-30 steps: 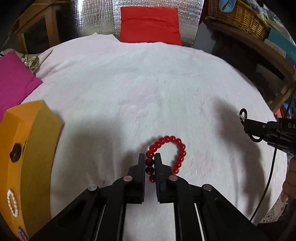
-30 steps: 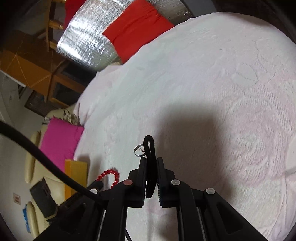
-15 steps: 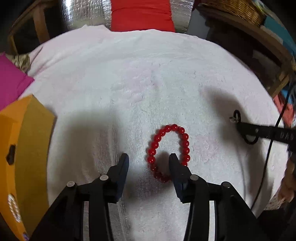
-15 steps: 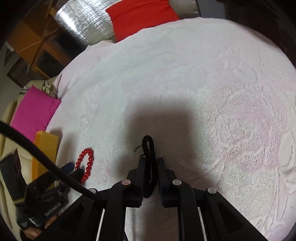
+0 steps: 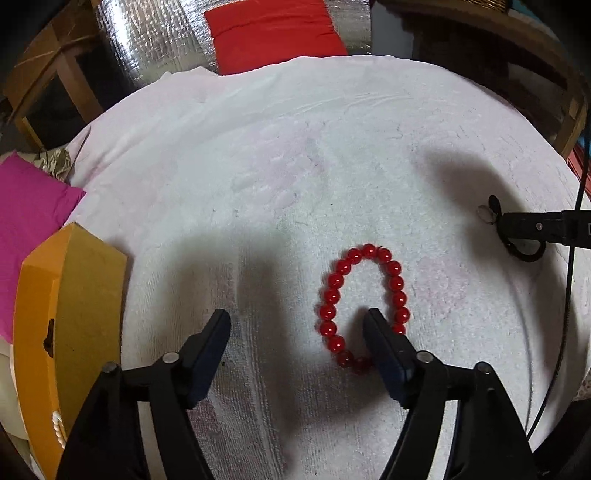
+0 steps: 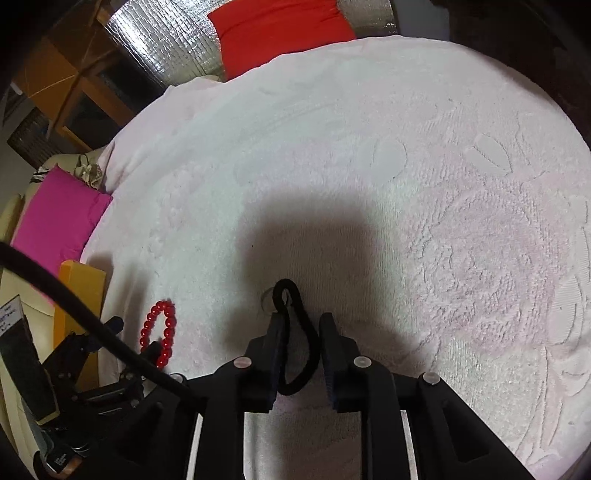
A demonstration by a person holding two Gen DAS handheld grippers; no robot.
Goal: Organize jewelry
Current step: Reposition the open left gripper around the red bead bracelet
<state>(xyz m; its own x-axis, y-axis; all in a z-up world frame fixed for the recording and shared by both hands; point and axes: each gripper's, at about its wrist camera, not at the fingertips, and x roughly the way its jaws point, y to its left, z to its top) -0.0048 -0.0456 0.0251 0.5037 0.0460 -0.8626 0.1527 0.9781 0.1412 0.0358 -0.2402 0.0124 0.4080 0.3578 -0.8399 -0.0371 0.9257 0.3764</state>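
A red bead bracelet (image 5: 364,302) lies flat on the white towel (image 5: 295,166), free of the fingers. My left gripper (image 5: 297,321) is open, its right finger (image 5: 384,343) resting inside the bracelet's loop. The bracelet also shows in the right wrist view (image 6: 159,338). My right gripper (image 6: 301,325) is open a little, with a black cord loop (image 6: 295,332) carrying a small clear ring (image 6: 266,295) lying between its fingers on the towel. The cord (image 5: 524,251) and the right gripper (image 5: 498,221) show at the right in the left wrist view.
An orange jewelry box (image 5: 62,332) stands at the towel's left edge, with a pearl piece (image 5: 57,424) on it. A pink cushion (image 5: 26,229) lies beyond it. A red cushion (image 5: 273,33) and silver foil (image 5: 147,33) are at the back. A black cable (image 5: 561,332) hangs at right.
My left gripper opened, let go of the red bracelet and drew back to the left. My right gripper lowered to the towel and its jaws parted around the black cord.
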